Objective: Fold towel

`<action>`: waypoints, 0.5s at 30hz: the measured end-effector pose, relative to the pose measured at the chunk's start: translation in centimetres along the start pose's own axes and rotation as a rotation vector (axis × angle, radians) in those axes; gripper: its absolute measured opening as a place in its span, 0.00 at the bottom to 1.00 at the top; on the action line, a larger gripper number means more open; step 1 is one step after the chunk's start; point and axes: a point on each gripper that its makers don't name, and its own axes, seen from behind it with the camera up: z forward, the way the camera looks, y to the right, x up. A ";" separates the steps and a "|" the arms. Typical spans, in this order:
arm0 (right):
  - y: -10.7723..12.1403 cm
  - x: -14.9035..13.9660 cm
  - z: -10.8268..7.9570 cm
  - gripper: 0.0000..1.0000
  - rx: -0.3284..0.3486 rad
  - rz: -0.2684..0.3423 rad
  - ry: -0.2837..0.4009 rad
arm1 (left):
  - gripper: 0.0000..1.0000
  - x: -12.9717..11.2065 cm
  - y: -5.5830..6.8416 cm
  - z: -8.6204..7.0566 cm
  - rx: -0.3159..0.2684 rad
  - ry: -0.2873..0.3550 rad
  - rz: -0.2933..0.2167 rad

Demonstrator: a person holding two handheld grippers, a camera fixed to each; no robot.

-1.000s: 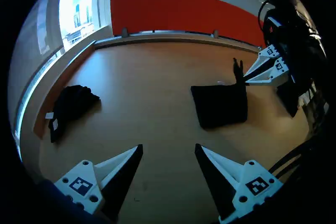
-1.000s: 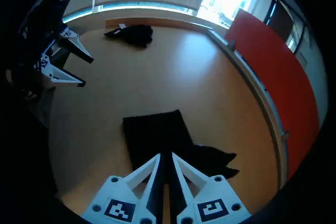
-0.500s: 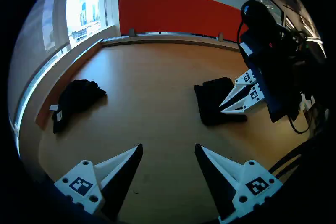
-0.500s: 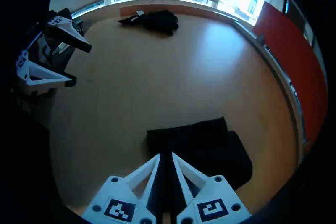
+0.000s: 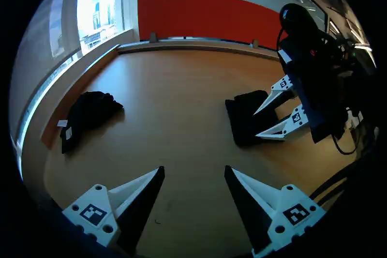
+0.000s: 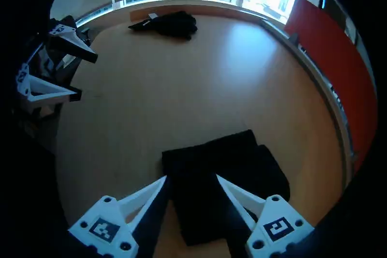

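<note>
A black towel (image 5: 244,113) lies folded on the wooden table (image 5: 179,83), right of the middle in the left gripper view. My right gripper (image 5: 255,125) stands open over its near edge, held by a person in dark clothing (image 5: 314,74). In the right gripper view the towel (image 6: 242,161) lies flat between and beyond the spread fingers of the right gripper (image 6: 192,178), with nothing gripped. My left gripper (image 5: 193,168) hangs open over bare table, well apart from the towel. It appears again at the far left, the left gripper (image 6: 87,76), open.
A second black cloth (image 5: 87,113) lies crumpled near the table's window side, also seen as the cloth (image 6: 167,23) at the far end. A red panel (image 5: 208,13) runs along the table's back edge. Bare wood spreads between the two cloths.
My right gripper, shut on the towel's edge before, laid it over onto the towel and has opened. The towel now lies folded. The left gripper has barely moved.
</note>
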 end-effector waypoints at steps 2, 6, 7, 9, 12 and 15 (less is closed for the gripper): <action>0.1 0.0 -0.1 0.67 -0.006 0.004 0.004 | 0.92 0.0 0.0 0.0 0.000 -0.001 -0.001; 0.4 0.2 -0.3 0.68 -0.019 0.011 0.013 | 0.92 0.1 -0.1 0.1 0.003 -0.001 0.000; 0.4 0.3 -0.4 0.68 -0.022 0.013 0.016 | 0.92 0.1 -0.2 0.1 0.004 -0.001 0.001; 0.6 0.5 -0.5 0.69 -0.031 0.017 0.023 | 0.92 0.2 -0.2 0.1 0.005 0.000 0.002; 0.9 0.8 -0.9 0.69 -0.046 0.021 0.037 | 0.92 0.3 -0.2 0.1 0.007 0.002 0.001; 1.0 1.1 -1.4 0.69 -0.054 0.028 0.052 | 0.92 0.4 -0.3 0.2 0.008 0.003 -0.002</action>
